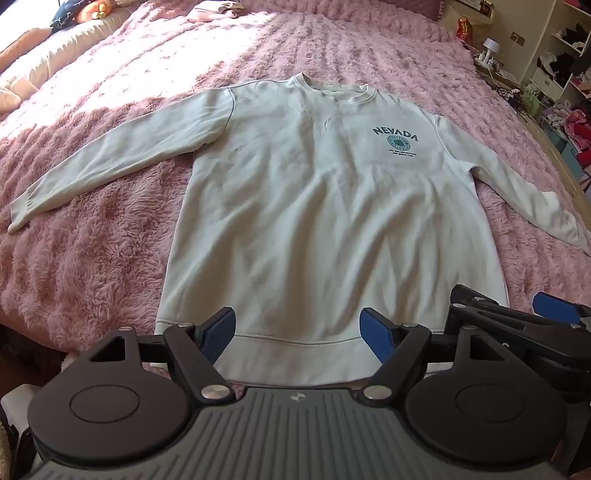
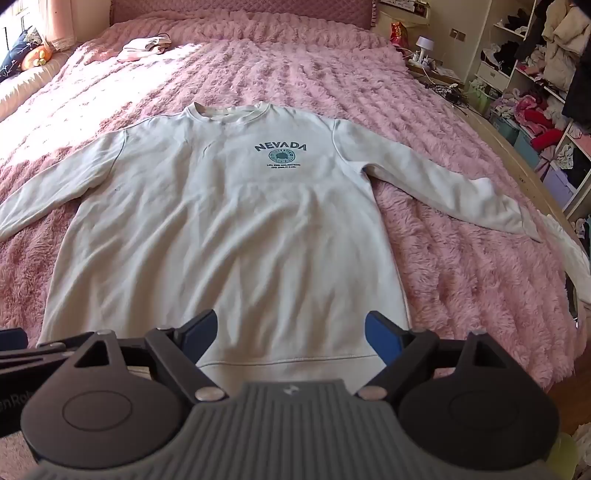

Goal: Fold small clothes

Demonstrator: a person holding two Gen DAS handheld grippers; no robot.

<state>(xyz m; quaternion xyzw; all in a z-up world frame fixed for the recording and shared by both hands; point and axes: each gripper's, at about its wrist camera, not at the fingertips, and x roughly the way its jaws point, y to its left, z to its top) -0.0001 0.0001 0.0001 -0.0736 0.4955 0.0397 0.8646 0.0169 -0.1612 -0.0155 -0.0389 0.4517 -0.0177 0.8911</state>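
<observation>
Left tongs (image 1: pixel 297 332) and right tongs (image 2: pixel 291 336) gape wide, tilted downward, side by side.

Bare pink blanket (image 2: pixel 461 295) lies open on both sides of the spread sweatshirt (image 2: pixel 229 229), whose outstretched sleeves cross it. Small folded clothes (image 2: pixel 146 48) sit far beyond the collar. Cluttered shelves (image 2: pixel 535 92) border the bed's right edge.

A: What covers the bed?
B: A fluffy pink blanket (image 2: pixel 461 258), ridged in rows; sunlight falls across its left part; a small pale bundle of cloth (image 2: pixel 146 47) lies near the far end.
A: And at the far left?
B: An orange plush toy (image 2: pixel 37 57) beside a dark patterned cushion (image 2: pixel 14 55).
A: To the right of the bed?
B: Open white shelves (image 2: pixel 535 85) crammed with clothes; a small white lamp (image 2: pixel 422 43) and a red packet (image 2: pixel 399 33) stand near the headboard.
</observation>
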